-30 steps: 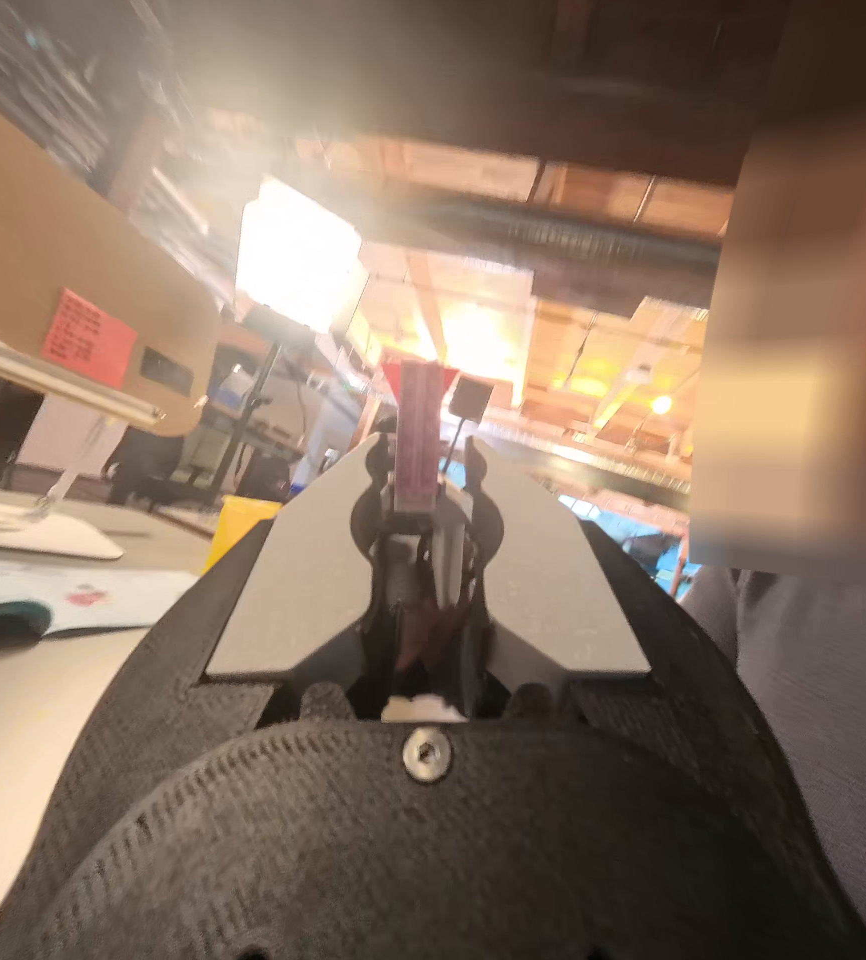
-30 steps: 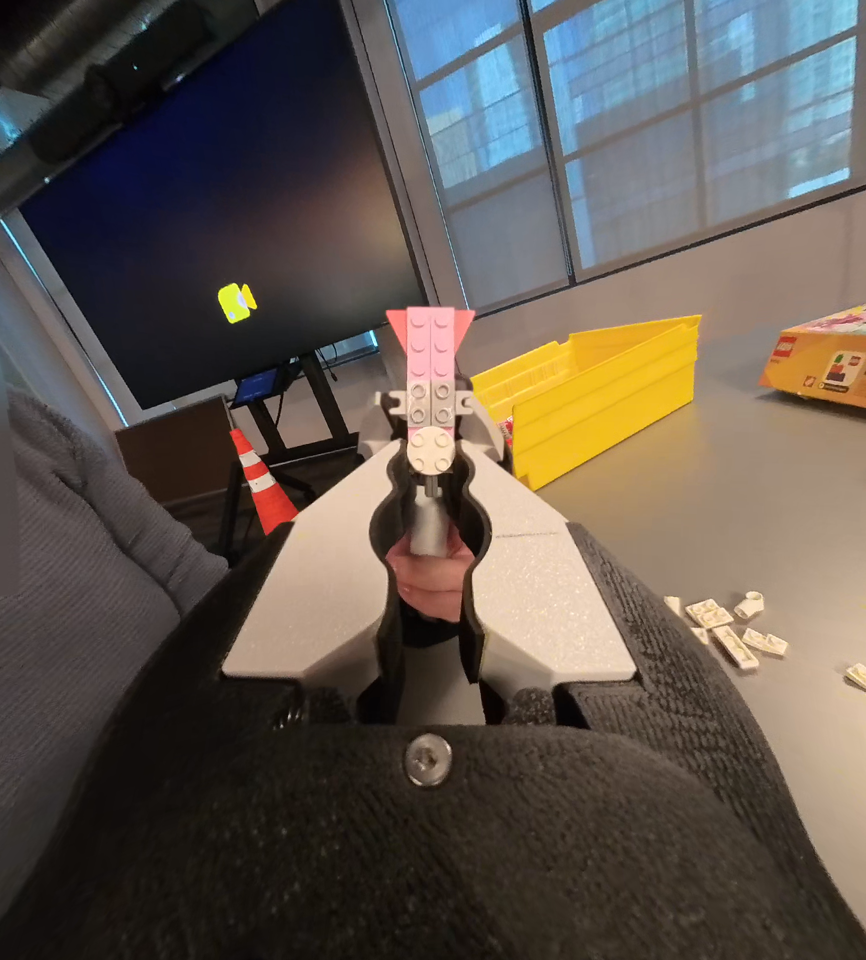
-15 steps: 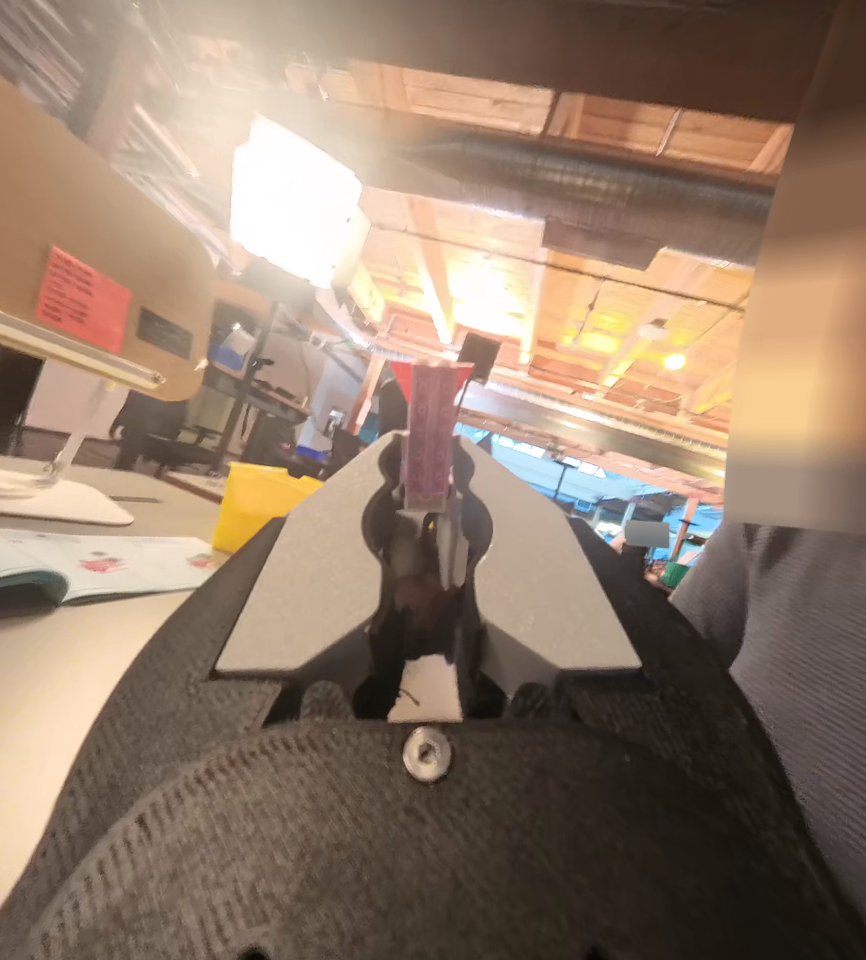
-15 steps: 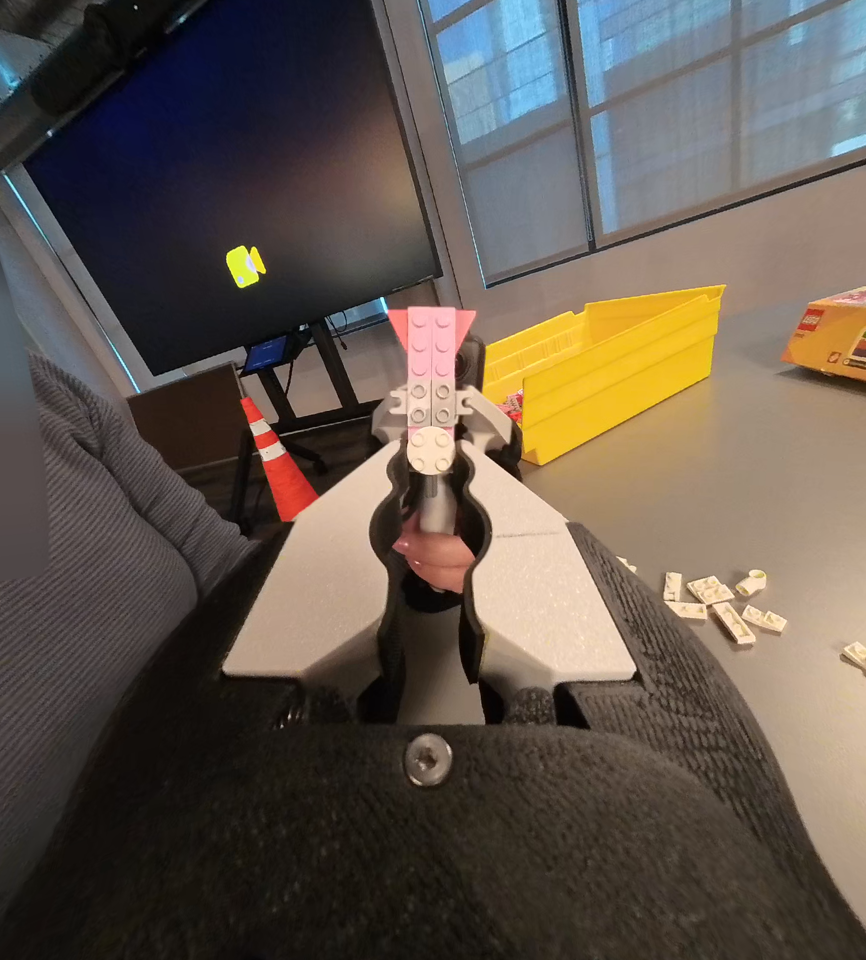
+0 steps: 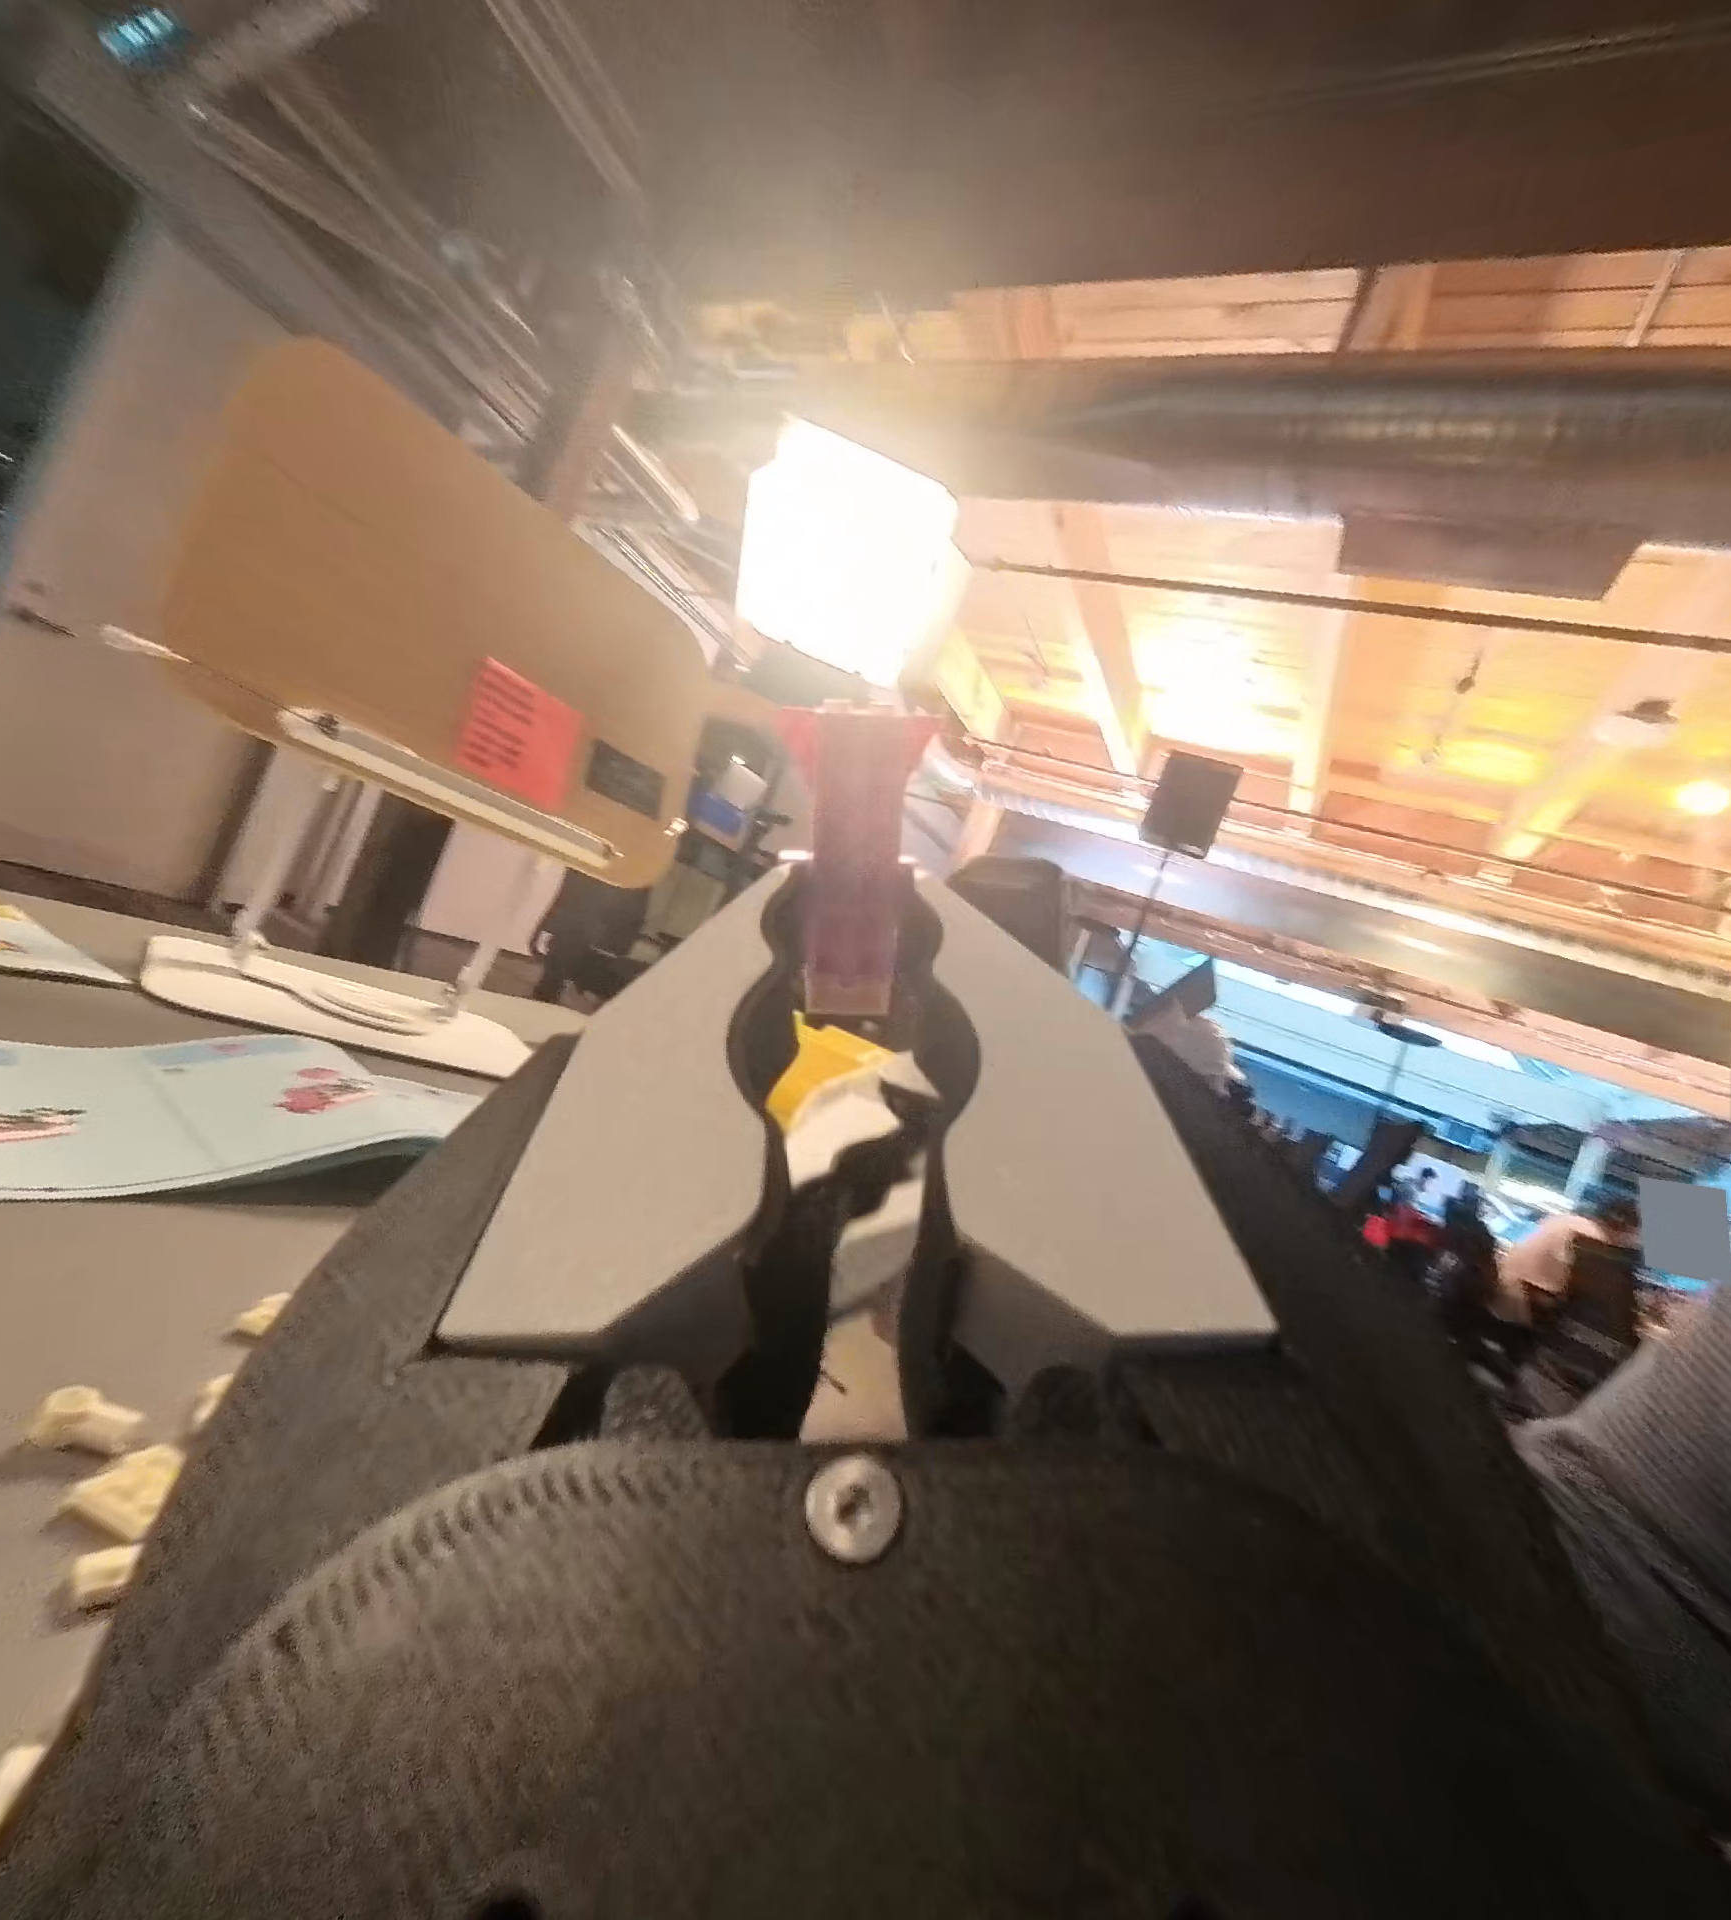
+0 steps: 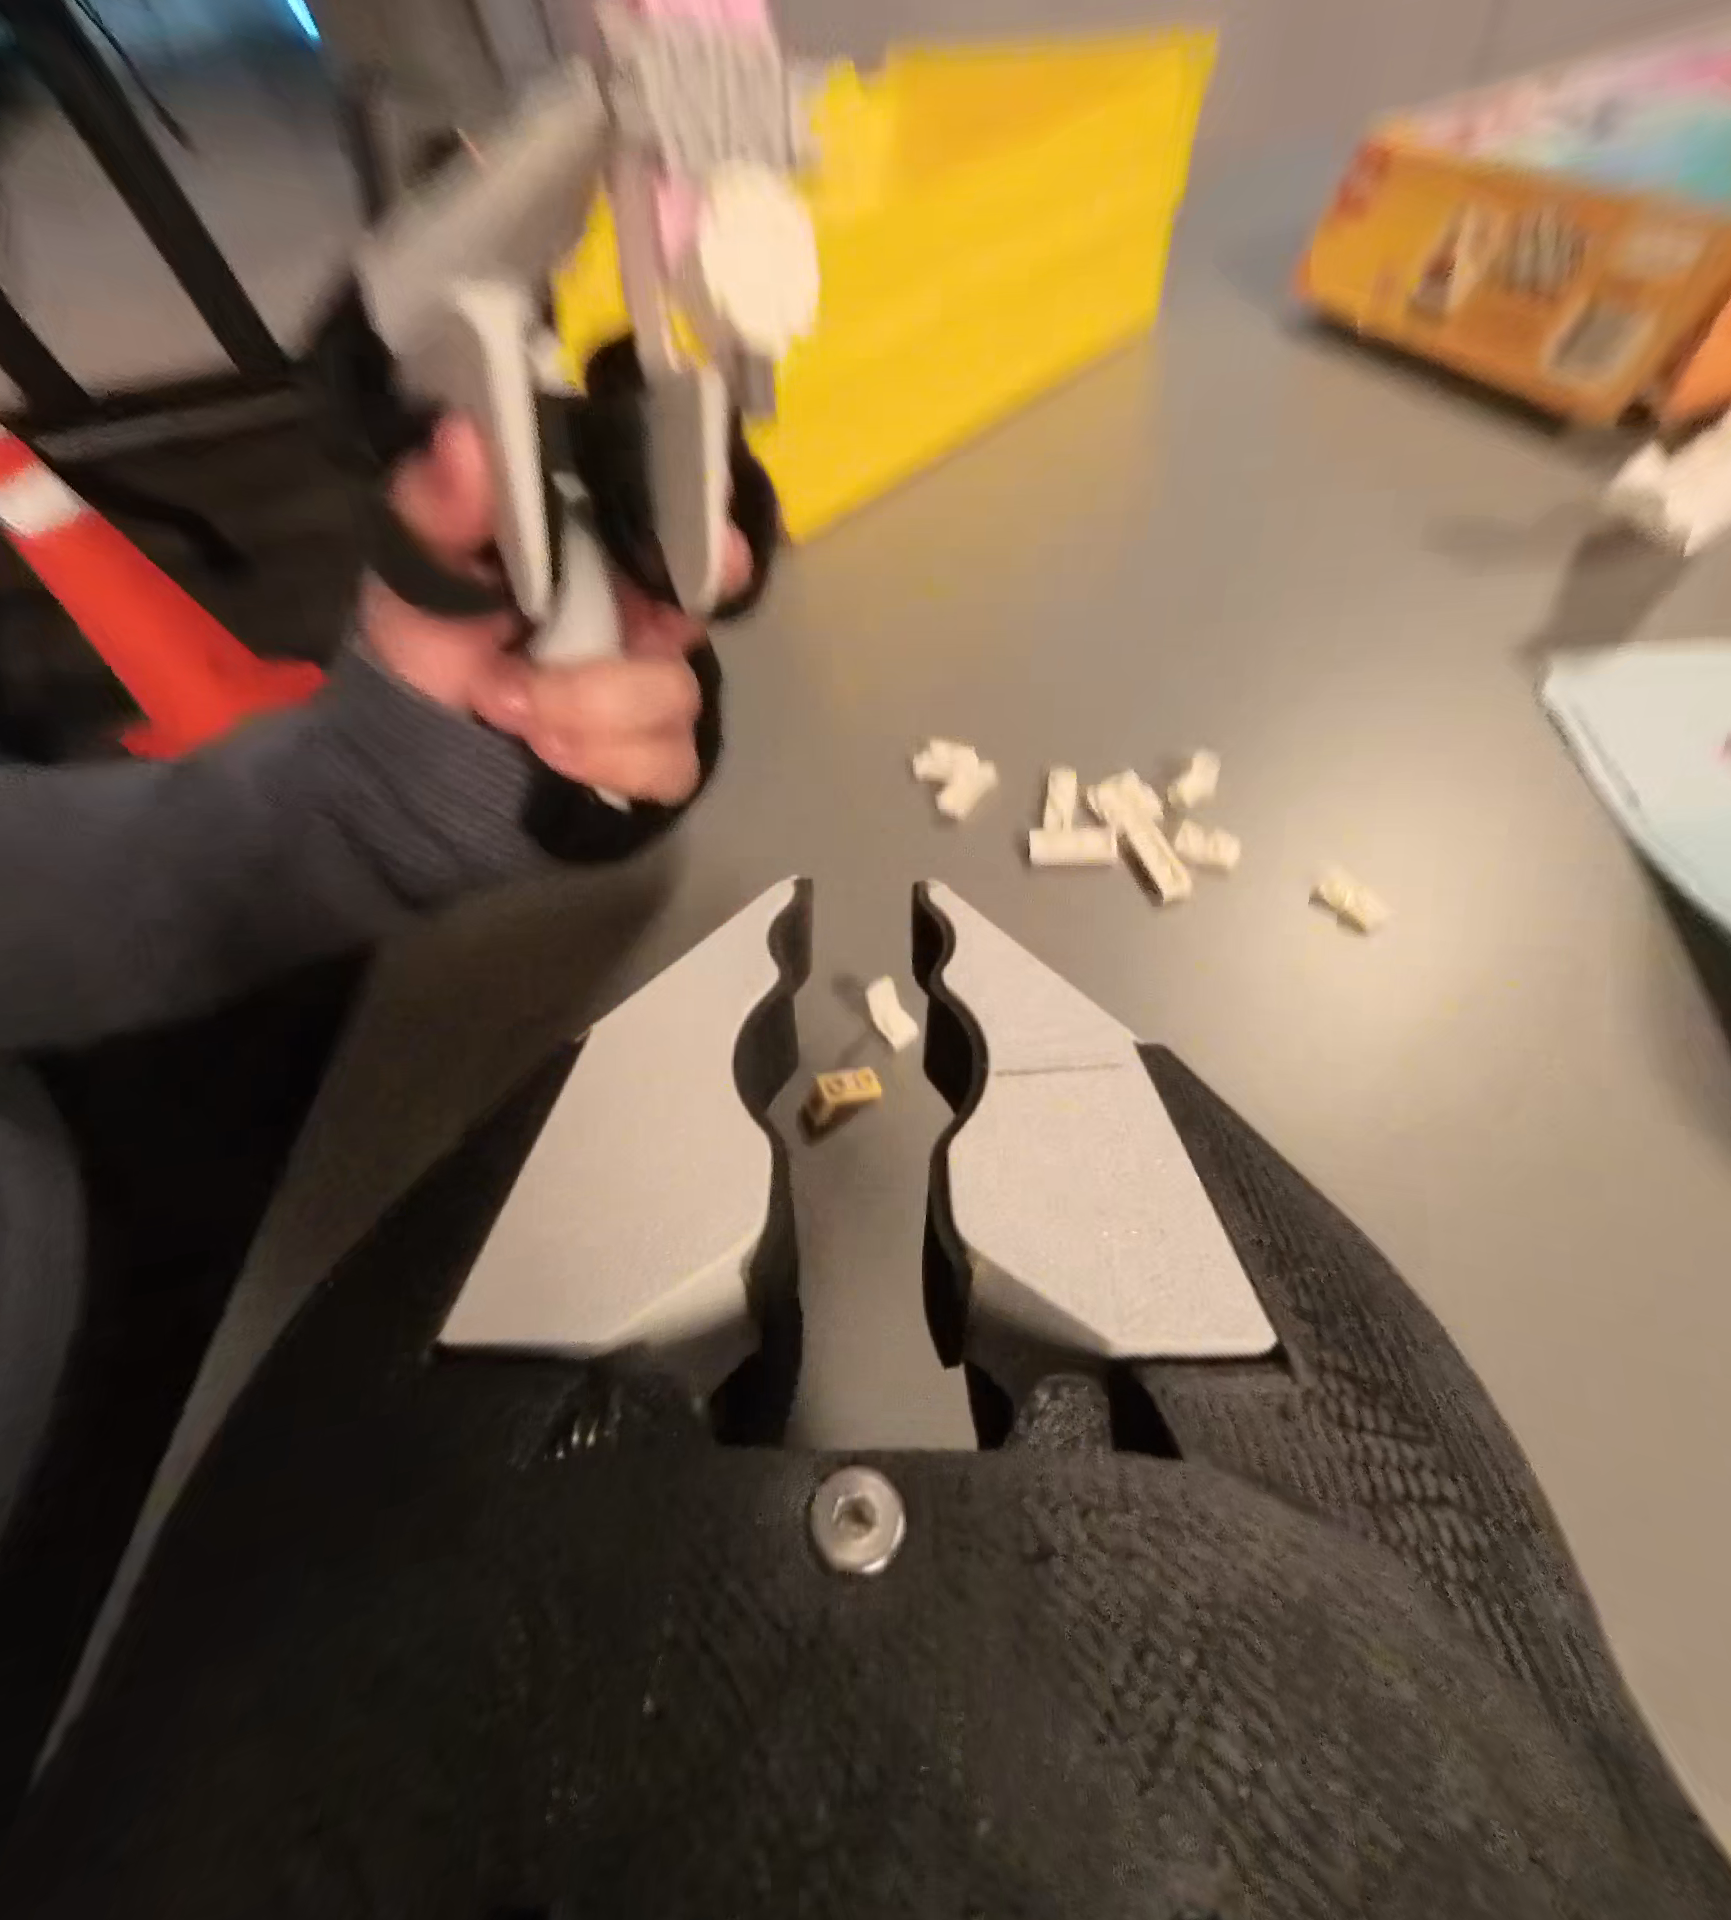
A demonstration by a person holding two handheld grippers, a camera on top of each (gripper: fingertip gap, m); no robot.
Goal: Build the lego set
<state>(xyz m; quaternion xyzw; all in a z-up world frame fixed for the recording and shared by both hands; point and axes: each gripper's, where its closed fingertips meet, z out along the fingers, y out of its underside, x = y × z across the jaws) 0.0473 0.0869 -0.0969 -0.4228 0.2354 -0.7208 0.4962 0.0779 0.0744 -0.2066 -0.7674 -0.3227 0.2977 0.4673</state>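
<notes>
Now, line by line:
Left gripper (image 5: 856,883): its fingers are closed on a pink brick assembly (image 5: 853,831) that stands upright between the tips and rises past them; the grey fingers press its sides.
Same gripper seen from the right camera: blurred, raised at the upper left, gripped by a hand (image 6: 580,686) in a grey sleeve (image 6: 217,831), with the pink and grey assembly on top.
Right gripper (image 6: 861,904): fingers parted with a narrow gap, nothing held between them; it hangs over the grey table (image 6: 1256,520).
Under the right gripper: a small white piece (image 6: 890,1010) and a tan piece (image 6: 843,1091) lie on the table, seen through the gap.
Nearby: a scatter of white bricks (image 6: 1121,821) just ahead to the right.
Farther off: a yellow bin (image 6: 996,260), an orange box (image 6: 1526,249), an open booklet (image 6: 1723,790), an orange cone (image 6: 113,582).
</notes>
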